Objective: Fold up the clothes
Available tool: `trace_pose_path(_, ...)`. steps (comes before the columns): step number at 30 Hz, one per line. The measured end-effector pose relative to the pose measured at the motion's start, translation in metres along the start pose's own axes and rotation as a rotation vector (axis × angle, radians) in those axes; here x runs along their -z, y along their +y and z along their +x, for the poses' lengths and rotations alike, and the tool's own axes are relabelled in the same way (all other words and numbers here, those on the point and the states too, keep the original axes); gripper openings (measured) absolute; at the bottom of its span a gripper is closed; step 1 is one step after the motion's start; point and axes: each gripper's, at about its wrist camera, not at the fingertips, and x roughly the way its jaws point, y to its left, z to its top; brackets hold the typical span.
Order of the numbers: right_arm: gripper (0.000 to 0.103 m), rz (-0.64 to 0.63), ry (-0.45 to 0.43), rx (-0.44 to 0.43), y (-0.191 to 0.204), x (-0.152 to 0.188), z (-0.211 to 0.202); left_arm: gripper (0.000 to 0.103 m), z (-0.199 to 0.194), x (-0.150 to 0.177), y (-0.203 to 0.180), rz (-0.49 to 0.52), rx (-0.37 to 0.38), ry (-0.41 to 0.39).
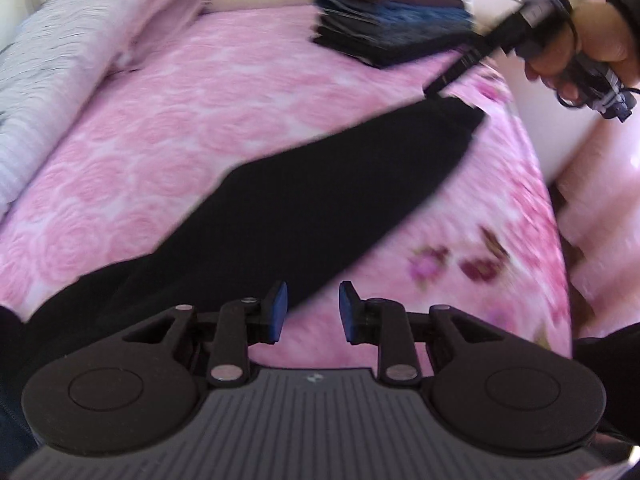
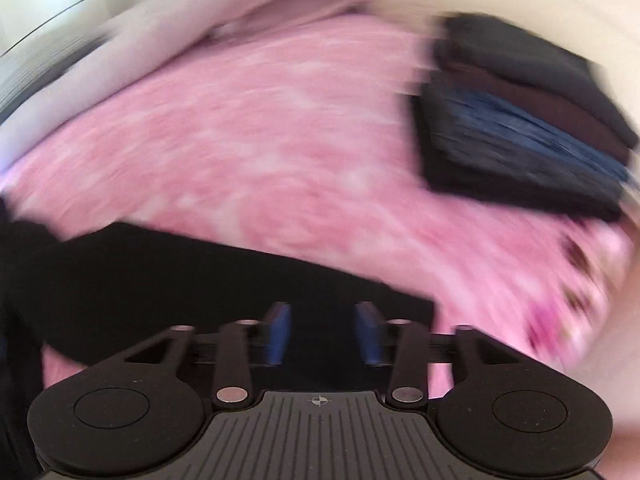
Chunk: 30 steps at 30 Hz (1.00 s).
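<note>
A long black garment lies stretched diagonally across the pink bedspread. My left gripper is open just above the garment's near end, nothing between its blue pads. In the left wrist view the right gripper is at the garment's far end; its tips touch the cloth, and I cannot tell if they pinch it. In the blurred right wrist view my right gripper stands open over the black garment.
A stack of folded dark and blue clothes sits at the far right of the bed, also in the right wrist view. A grey-lilac rolled quilt runs along the left. The bed's right edge drops to the floor.
</note>
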Motion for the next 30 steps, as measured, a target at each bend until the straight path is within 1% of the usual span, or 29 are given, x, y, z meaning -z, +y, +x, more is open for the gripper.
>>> trace_pose_path(2, 0.046, -0.142, 0.045, -0.088, -0.013, -0.017, 0.023, 0.023, 0.006, -0.010, 0.002, -0.034, -0.052, 0.002)
trace_pose_path(5, 0.046, -0.292, 0.121, -0.243, -0.031, -0.038, 0.067, 0.023, 0.019, -0.023, 0.003, -0.126, -0.131, 0.019)
trace_pose_path(7, 0.046, -0.390, 0.212, -0.309, -0.033, -0.044, 0.094, 0.023, 0.033, -0.029, 0.002, -0.194, -0.179, 0.055)
trace_pose_path(8, 0.044, -0.441, 0.262, -0.337, -0.032, -0.047, 0.107, 0.023, 0.042, -0.032, 0.001, -0.221, -0.199, 0.086)
trace_pose_path(9, 0.030, -0.494, 0.291, -0.355, -0.030, -0.049, 0.114, 0.023, 0.050, -0.035, -0.001, -0.244, -0.218, 0.113)
trace_pose_path(10, 0.012, -0.533, 0.306, -0.369, -0.028, -0.053, 0.115, 0.024, 0.056, -0.040, -0.001, -0.271, -0.223, 0.131)
trace_pose_path(11, 0.003, -0.559, 0.321, -0.388, -0.027, -0.059, 0.114, 0.024, 0.063, -0.044, -0.002, -0.298, -0.228, 0.150)
trace_pose_path(12, 0.002, -0.586, 0.336, -0.406, -0.027, -0.065, 0.113, 0.024, 0.069, -0.049, -0.003, -0.321, -0.231, 0.165)
trace_pose_path(13, 0.002, -0.616, 0.328, -0.411, -0.027, -0.074, 0.107, 0.024, 0.074, -0.057, -0.005, -0.316, -0.229, 0.162)
trace_pose_path(14, 0.002, -0.639, 0.294, -0.402, -0.030, -0.087, 0.096, 0.024, 0.078, -0.064, -0.008, -0.311, -0.226, 0.159)
trace_pose_path(16, 0.002, -0.655, 0.181, -0.347, -0.043, -0.120, 0.069, 0.024, 0.087, -0.082, -0.013, -0.310, -0.223, 0.137)
trace_pose_path(18, 0.002, -0.667, 0.069, -0.298, -0.056, -0.144, 0.044, 0.024, 0.097, -0.099, -0.015, -0.330, -0.209, 0.110)
trace_pose_path(19, 0.002, -0.670, 0.037, -0.285, -0.061, -0.151, 0.037, 0.024, 0.102, -0.105, -0.016, -0.338, -0.204, 0.102)
trace_pose_path(21, 0.002, -0.682, 0.061, -0.285, -0.062, -0.148, 0.045, 0.024, 0.110, -0.113, -0.019, -0.341, -0.192, 0.094)
trace_pose_path(24, 0.002, -0.703, 0.195, -0.269, -0.058, -0.131, 0.085, 0.024, 0.112, -0.114, -0.022, -0.333, -0.187, 0.106)
trace_pose_path(26, 0.003, -0.684, 0.250, -0.221, -0.056, -0.125, 0.106, 0.024, 0.104, -0.110, -0.022, -0.337, -0.199, 0.114)
trace_pose_path(27, 0.003, -0.674, 0.249, -0.202, -0.053, -0.125, 0.108, 0.024, 0.100, -0.108, -0.021, -0.347, -0.209, 0.118)
trace_pose_path(29, 0.011, -0.662, 0.214, -0.179, -0.046, -0.130, 0.104, 0.024, 0.089, -0.098, -0.018, -0.395, -0.238, 0.125)
trace_pose_path(30, 0.027, -0.671, 0.179, -0.181, -0.041, -0.131, 0.099, 0.025, 0.083, -0.092, -0.017, -0.418, -0.253, 0.129)
